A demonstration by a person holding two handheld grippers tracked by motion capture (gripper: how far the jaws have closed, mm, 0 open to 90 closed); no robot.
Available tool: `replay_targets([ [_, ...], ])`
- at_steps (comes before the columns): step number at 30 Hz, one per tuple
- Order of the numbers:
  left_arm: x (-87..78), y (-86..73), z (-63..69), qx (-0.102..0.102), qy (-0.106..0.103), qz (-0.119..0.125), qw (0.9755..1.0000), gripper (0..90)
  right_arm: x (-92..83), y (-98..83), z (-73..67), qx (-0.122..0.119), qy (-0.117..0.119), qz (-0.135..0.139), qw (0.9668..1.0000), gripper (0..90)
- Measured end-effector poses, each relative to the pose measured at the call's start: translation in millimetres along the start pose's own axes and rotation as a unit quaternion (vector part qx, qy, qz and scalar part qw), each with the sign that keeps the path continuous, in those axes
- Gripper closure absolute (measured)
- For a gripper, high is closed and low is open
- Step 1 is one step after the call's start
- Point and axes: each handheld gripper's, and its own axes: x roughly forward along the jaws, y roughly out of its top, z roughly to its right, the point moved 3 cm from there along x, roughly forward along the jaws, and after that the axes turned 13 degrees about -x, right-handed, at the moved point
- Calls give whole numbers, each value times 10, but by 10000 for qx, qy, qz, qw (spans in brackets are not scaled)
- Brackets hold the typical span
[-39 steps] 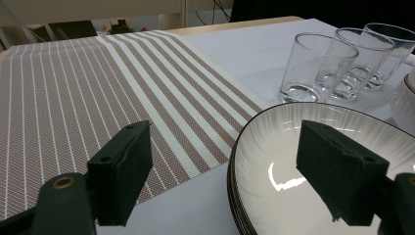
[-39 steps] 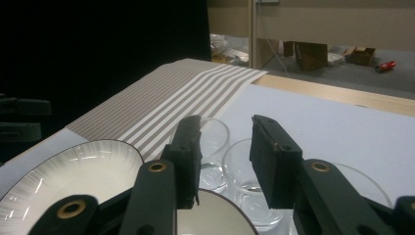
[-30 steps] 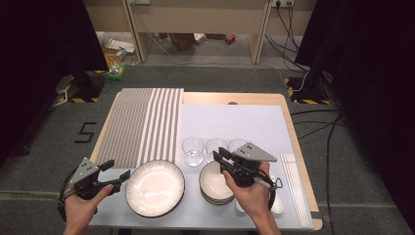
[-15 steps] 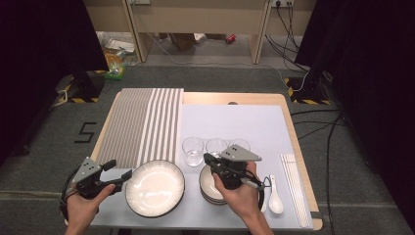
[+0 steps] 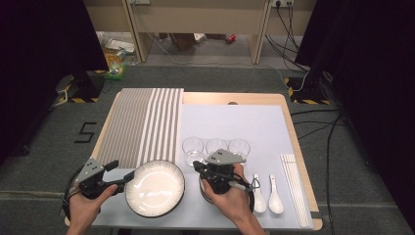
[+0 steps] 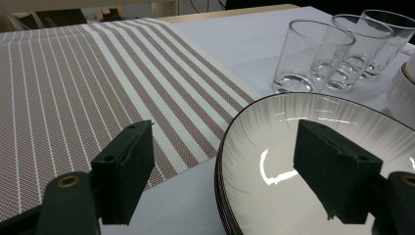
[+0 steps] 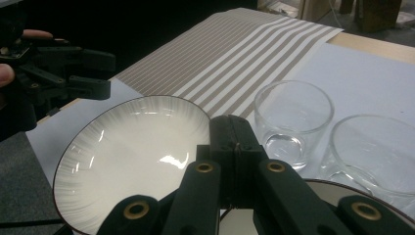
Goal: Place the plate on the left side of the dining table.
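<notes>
the right gripper (image 5: 199, 167) sits over a stack of bowls (image 5: 208, 192) at the near edge of the table (image 5: 235, 98), and the hand and gripper hide most of that stack, so the bowls cannot be counted. in the right gripper view its two black jaws meet flat together with nothing between them, having just closed, above the dark rim of the top bowl (image 7: 342, 188), which is cut off by the frame.

the left gripper (image 5: 125, 175) is held at the left rim of a wide white plate (image 5: 155, 187) with a dark edge. in the left gripper view its jaws stand apart, one over the plate (image 6: 313, 161) and one outside the rim; whether they touch it is hard to tell.

three clear glasses (image 5: 216, 147) stand in a row just behind the bowls. two white spoons (image 5: 266, 193) lie to the right, then a pale bundle of chopsticks (image 5: 295, 188), too fine to count. one striped mat (image 5: 142, 125) lies behind the plate, beside a pale blue sheet (image 5: 235, 122).
</notes>
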Motion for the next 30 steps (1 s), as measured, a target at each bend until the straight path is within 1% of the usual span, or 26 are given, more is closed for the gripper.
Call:
replay_targets([
  [2,3,-4,2,-28,-8,2,10000,226,25,1,-30,-48,39,-33,10000,900],
  [5,9,-7,2,-29,-40,-8,10000,224,69,-3,-86,-41,119,-117,9999,900],
  [6,14,-9,4,-31,-22,-19,10000,221,87,-5,-98,-100,133,-144,9998,900],
  [8,24,-17,8,-54,-34,-49,10000,216,116,-12,-141,-92,182,-248,9995,900],
  [11,42,-29,14,-30,-47,-91,9999,215,172,-26,-205,-167,231,-360,9989,900],
  [13,47,-34,16,-16,-51,-124,9999,216,207,-38,-250,-217,278,-449,9984,900],
  [18,51,-31,22,-5,-79,-119,9999,228,286,-66,-344,-303,376,-626,9969,900],
  [22,58,-35,25,-11,-96,-114,9999,232,347,-99,-412,-324,445,-787,9954,900],
  [24,60,-37,24,-9,-92,-123,9999,232,363,-106,-429,-332,461,-823,9950,900],
  [25,65,-40,28,-26,-83,-121,9999,230,391,-125,-459,-343,481,-932,9939,900],
  [28,71,-44,32,-50,-101,-150,9998,217,405,-138,-487,-388,491,-1055,9924,900],
  [30,70,-44,29,-31,-86,-169,9998,212,409,-140,-498,-383,504,-1090,9920,900],
])
